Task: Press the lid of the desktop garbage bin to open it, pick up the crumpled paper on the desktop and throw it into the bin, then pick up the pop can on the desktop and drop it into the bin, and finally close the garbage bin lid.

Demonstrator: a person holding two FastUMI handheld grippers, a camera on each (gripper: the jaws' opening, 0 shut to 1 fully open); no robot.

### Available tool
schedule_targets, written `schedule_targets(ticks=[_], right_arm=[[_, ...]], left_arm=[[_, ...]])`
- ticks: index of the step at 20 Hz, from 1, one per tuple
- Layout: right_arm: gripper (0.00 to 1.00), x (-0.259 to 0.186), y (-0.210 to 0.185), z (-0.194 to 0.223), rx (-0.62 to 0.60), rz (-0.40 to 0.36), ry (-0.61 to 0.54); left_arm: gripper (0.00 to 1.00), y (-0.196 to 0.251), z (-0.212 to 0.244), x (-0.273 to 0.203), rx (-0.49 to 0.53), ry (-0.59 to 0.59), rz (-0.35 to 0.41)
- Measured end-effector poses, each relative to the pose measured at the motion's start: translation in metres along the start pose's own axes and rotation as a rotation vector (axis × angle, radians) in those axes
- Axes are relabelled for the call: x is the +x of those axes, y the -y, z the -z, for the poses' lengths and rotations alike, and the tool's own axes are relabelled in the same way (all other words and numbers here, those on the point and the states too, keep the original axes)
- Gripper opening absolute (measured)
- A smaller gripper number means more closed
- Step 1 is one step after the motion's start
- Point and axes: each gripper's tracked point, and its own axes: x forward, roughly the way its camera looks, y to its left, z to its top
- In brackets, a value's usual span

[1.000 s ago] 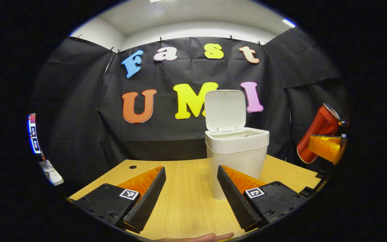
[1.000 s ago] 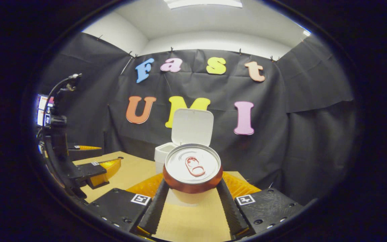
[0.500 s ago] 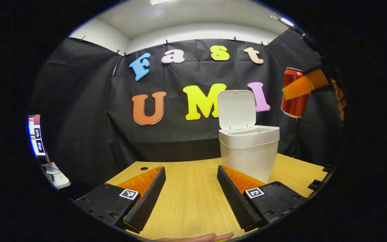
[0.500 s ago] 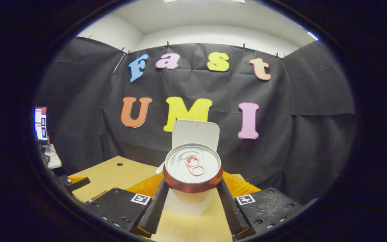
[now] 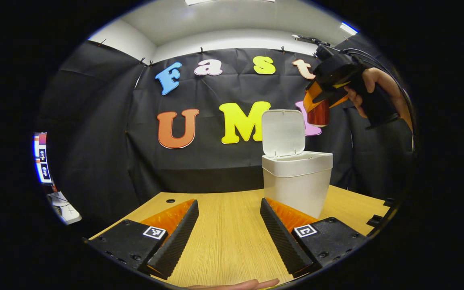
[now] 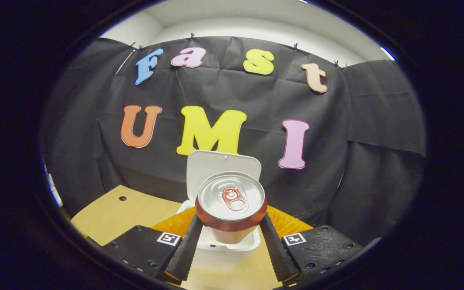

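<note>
A white desktop bin (image 5: 296, 183) stands on the wooden desk (image 5: 224, 233) with its lid (image 5: 283, 133) tipped up and open. In the right gripper view a red pop can (image 6: 231, 201) is pinched between the fingers of my right gripper (image 6: 230, 249), and the bin (image 6: 226, 247) lies just beyond and below it. In the left gripper view that right gripper (image 5: 324, 93) holds the can (image 5: 319, 114) in the air, above and slightly right of the bin, with a hand (image 5: 371, 86) on its handle. My left gripper (image 5: 228, 235) hovers low over the desk, open, with nothing between its fingers.
The desk has a small round cable hole (image 5: 170, 200) at its back left. A white device (image 5: 67, 208) sits off the desk's left side. Black cloth closes the booth behind and beside the bin.
The right gripper has carried the can up and leftward, from beside the desk to above the bin. The left gripper has stayed almost still, open.
</note>
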Motion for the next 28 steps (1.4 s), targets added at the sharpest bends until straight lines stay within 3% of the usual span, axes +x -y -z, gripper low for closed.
schedule_targets(ticks=[9, 14, 23, 28], right_arm=[[0.79, 0.077, -0.033, 0.003, 0.025, 0.012, -0.062], [0.77, 0.094, -0.026, 0.011, 0.042, 0.034, -0.078], [0.78, 0.133, -0.034, 0.072, 0.161, -0.016, -0.234], [0.81, 0.133, -0.038, 0.078, 0.166, -0.047, -0.238]], left_arm=[[0.99, -0.025, 0.0, -0.001, 0.013, 0.001, -0.061], [0.99, -0.028, 0.0, -0.005, 0.008, -0.003, -0.059], [0.99, -0.039, 0.003, 0.0, -0.032, -0.02, -0.08], [0.99, -0.041, 0.006, 0.003, -0.037, -0.03, -0.079]])
